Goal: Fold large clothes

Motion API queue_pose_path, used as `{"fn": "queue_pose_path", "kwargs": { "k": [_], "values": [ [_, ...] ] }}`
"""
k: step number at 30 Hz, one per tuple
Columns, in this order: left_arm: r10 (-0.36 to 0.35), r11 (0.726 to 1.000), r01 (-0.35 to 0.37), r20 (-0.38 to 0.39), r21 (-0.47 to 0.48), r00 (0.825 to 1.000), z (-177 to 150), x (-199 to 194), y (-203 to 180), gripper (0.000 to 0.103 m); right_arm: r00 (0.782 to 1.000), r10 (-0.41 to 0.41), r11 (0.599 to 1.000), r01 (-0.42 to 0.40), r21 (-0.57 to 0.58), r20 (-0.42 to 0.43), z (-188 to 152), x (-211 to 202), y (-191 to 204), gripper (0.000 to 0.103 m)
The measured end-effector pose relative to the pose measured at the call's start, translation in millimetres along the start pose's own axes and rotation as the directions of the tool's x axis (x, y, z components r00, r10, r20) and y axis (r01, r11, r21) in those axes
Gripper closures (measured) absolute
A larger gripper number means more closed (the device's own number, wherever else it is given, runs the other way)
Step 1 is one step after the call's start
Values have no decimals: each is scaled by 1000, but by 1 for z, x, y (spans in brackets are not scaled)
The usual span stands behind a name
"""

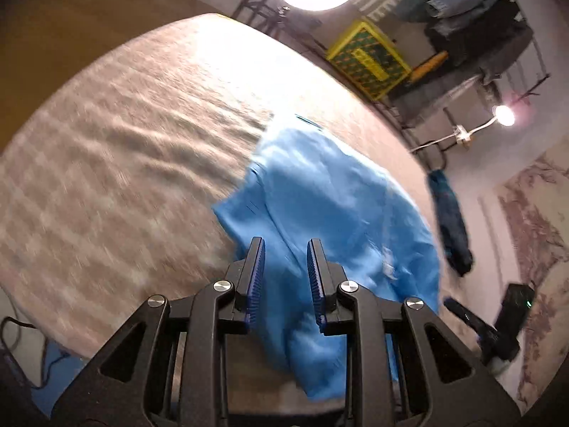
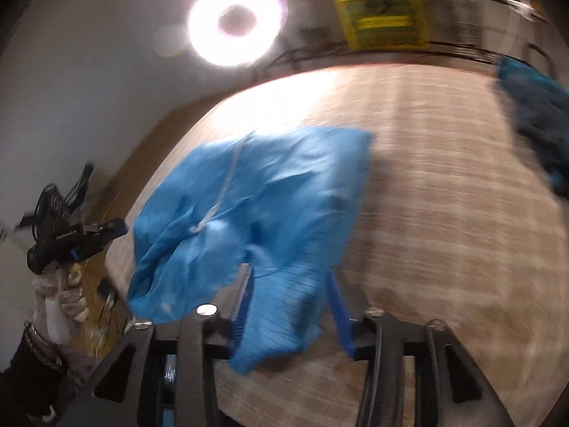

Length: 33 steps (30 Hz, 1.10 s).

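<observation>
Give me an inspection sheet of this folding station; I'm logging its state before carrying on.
Surface: beige woven cover, rippled.
Job's things: light blue garment, crumpled near the front edge, partly overhanging.
Clutter: dark blue garment at the surface's edge.
Grippers: left gripper open above the blue fabric; right gripper open, fabric between the jaws, not pinched.
Cables: dark cables below the near edge.
Surroundings: ring light, yellow crate, clothes rack.
</observation>
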<state>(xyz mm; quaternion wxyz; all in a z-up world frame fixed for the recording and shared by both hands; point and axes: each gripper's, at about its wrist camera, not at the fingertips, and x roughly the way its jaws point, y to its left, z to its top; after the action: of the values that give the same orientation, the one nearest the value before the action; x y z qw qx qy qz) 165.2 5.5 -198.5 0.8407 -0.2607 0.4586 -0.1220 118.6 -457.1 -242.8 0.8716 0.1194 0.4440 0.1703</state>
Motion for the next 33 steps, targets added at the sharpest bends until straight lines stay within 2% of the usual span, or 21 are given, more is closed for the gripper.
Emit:
{"fn": "queue_pose_path", "kwargs": {
  "k": [2,5,6,7,8,9,12,14,15,16,17,20,23,27,29,31,33],
  "values": [
    [39,999,-39,-31,4,999,6,17,9,80,999,15,999,-13,44,-42,-6,10,-7,54],
    [15,999,-18,-86,-33,996,3,33,21,80,996,69,994,-64,84,-60,-4,26,-14,54],
    [26,999,-30,-103,-31,994,0,39,25,87,993,106,990,-100,101,-54,-3,30,-17,61],
    [52,998,-55,-116,-23,992,-2,45,26,90,979,197,972,-188,139,-57,-2,36,-23,89],
    [81,996,-84,-127,-15,989,-6,46,32,90,952,300,934,-279,221,-66,-5,42,-32,95],
    [88,996,-89,-122,-5,989,-9,46,34,90,941,331,908,-297,295,-72,-8,49,-43,95],
    [100,995,-99,-123,15,987,-10,42,33,90,949,291,931,-252,264,-121,-9,59,-46,96],
    [119,993,-118,-105,16,987,-9,30,34,90,953,273,950,-245,195,-133,-3,52,-36,92],
    [111,994,-110,-90,8,990,-7,22,34,90,959,253,959,-232,160,-128,0,47,-31,84],
    [94,996,-94,-74,3,993,-3,16,31,90,968,225,970,-212,120,-108,5,38,-27,69],
    [81,997,-81,-57,9,995,3,10,27,90,978,196,978,-190,81,-72,10,27,-23,66],
    [73,995,-71,-30,72,997,17,7,7,89,994,103,995,-103,0,39,29,8,-15,66],
    [68,994,-65,-40,90,997,36,24,-7,89,997,28,1000,-29,6,76,45,18,-18,68],
    [90,991,-82,-71,109,993,41,48,-16,89,995,32,999,-34,28,96,58,40,-14,74],
    [122,985,-109,-96,134,988,36,59,-14,89,996,25,1000,-23,-20,85,61,55,-3,77],
    [147,981,-129,-123,143,981,30,70,-7,89,997,-56,994,60,-91,47,63,72,3,79],
    [148,981,-130,-129,141,980,26,72,1,90,995,-103,990,102,-100,0,58,87,-3,79]
  ]
}}
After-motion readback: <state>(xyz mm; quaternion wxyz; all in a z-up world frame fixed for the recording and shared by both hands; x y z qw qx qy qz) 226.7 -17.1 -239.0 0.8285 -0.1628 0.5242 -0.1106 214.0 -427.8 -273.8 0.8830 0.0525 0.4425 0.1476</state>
